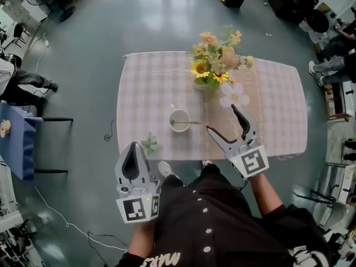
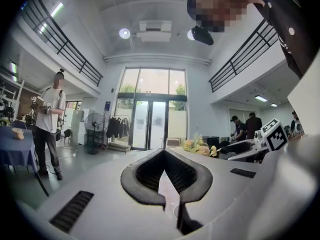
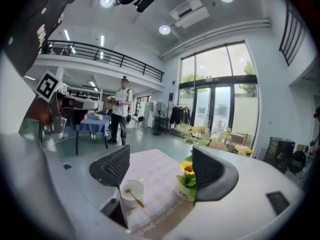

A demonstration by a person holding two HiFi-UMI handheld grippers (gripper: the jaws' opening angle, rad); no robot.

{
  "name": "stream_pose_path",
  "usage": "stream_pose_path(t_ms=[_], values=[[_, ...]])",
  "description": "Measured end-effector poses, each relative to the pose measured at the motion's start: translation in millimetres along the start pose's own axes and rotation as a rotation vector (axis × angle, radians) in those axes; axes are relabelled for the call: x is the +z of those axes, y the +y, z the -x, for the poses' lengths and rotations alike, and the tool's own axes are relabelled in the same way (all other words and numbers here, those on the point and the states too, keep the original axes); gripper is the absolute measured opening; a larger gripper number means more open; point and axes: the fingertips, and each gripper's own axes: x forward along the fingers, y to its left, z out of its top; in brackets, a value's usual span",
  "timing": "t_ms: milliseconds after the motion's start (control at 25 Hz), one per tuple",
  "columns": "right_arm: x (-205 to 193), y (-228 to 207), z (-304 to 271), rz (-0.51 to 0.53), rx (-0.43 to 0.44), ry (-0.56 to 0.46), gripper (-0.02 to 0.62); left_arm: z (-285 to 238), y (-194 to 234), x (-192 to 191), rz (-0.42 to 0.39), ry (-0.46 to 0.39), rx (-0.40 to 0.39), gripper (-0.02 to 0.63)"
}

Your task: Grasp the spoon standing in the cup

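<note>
A white cup (image 1: 179, 120) stands near the middle of the checked tablecloth (image 1: 150, 88). A spoon (image 1: 192, 122) lies tilted in it, handle over the rim pointing right. My right gripper (image 1: 221, 118) is open just right of the cup, its left fingertip close to the handle's end. In the right gripper view the cup (image 3: 132, 191) and spoon (image 3: 134, 198) show low between the spread jaws of the right gripper (image 3: 161, 170). My left gripper (image 1: 133, 159) is shut on nothing at the table's front-left edge; in its own view the left gripper (image 2: 164, 156) points over the floor.
A vase of yellow and orange flowers (image 1: 213, 65) stands behind the cup, also seen as the vase (image 3: 186, 188) by the right jaw. A white flower (image 1: 233, 95) lies on a burlap runner (image 1: 239, 121). A green sprig (image 1: 149, 144) is front left. A blue table (image 1: 15, 141) stands left.
</note>
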Motion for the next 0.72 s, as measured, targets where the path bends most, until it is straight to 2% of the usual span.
stream_pose_path(t_ms=[80,240,480,720], values=[[-16.0,10.5,-9.8,0.070,0.054,0.053,0.371,0.5,0.9,-4.8,-0.001,0.009,-0.001,0.017],[-49.0,33.0,-25.3,0.138,0.151,0.166,0.368,3.7,0.1,-18.2,0.009,0.042,-0.003,0.017],[-90.2,58.6,-45.3,0.224,0.279,0.248,0.354,6.6,-1.1,-29.3,0.037,0.062,0.002,0.017],[-127.9,72.4,-58.5,0.300,0.370,0.312,0.341,14.2,2.4,-43.9,0.061,0.093,0.020,0.017]])
